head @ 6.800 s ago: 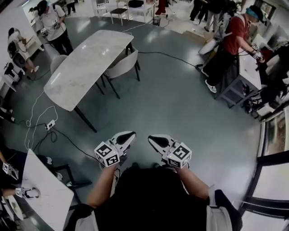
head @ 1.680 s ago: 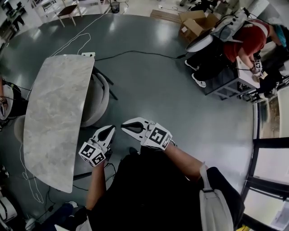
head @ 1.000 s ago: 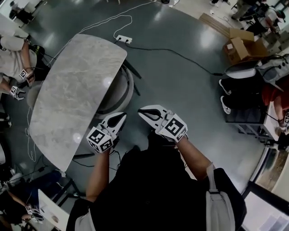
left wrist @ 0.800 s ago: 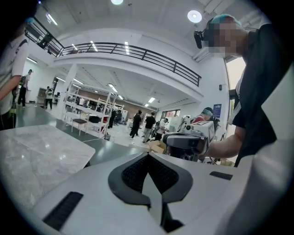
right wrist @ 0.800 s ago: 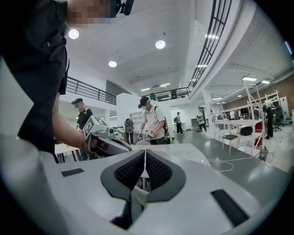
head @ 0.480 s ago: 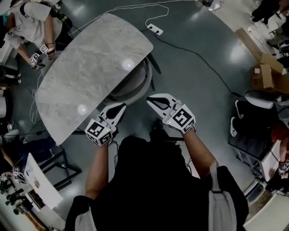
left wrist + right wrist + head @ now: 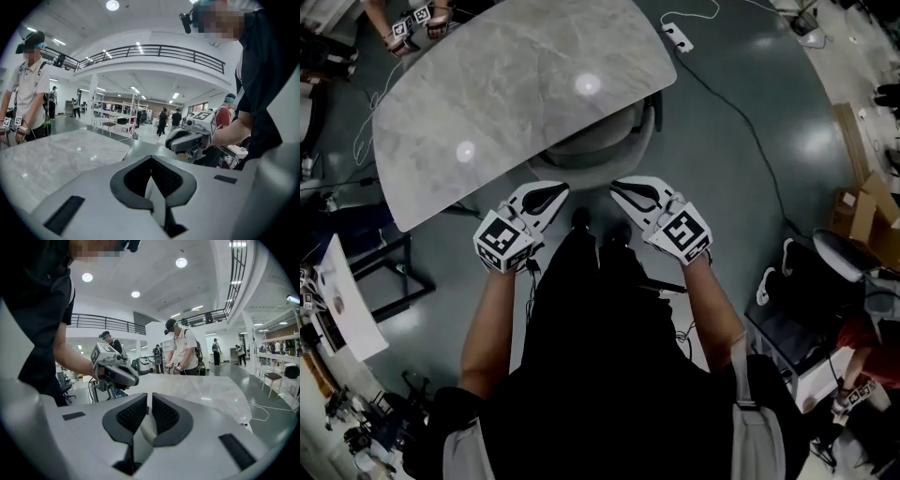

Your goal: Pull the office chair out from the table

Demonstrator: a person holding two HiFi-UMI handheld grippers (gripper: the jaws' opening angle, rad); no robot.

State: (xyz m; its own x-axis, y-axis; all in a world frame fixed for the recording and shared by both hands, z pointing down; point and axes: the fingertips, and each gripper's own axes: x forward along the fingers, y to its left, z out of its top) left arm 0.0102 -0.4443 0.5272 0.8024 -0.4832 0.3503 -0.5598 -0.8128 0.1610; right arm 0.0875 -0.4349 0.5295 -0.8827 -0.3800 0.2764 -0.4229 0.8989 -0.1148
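Nearer chair [image 7: 605, 142] now, left tool [image 7: 557, 190], right tool [image 7: 620, 187], both closed, empty

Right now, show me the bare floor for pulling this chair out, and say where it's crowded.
Bare: the grey floor between the chair and the cable, and the whole tabletop. Crowded: your shoes stand directly behind the chair; left of you, the white desk; far right, cardboard boxes.

Polished marble-look table top [image 7: 506, 89], glossy grey floor [image 7: 722, 248], smooth pale matt chair [image 7: 605, 145]
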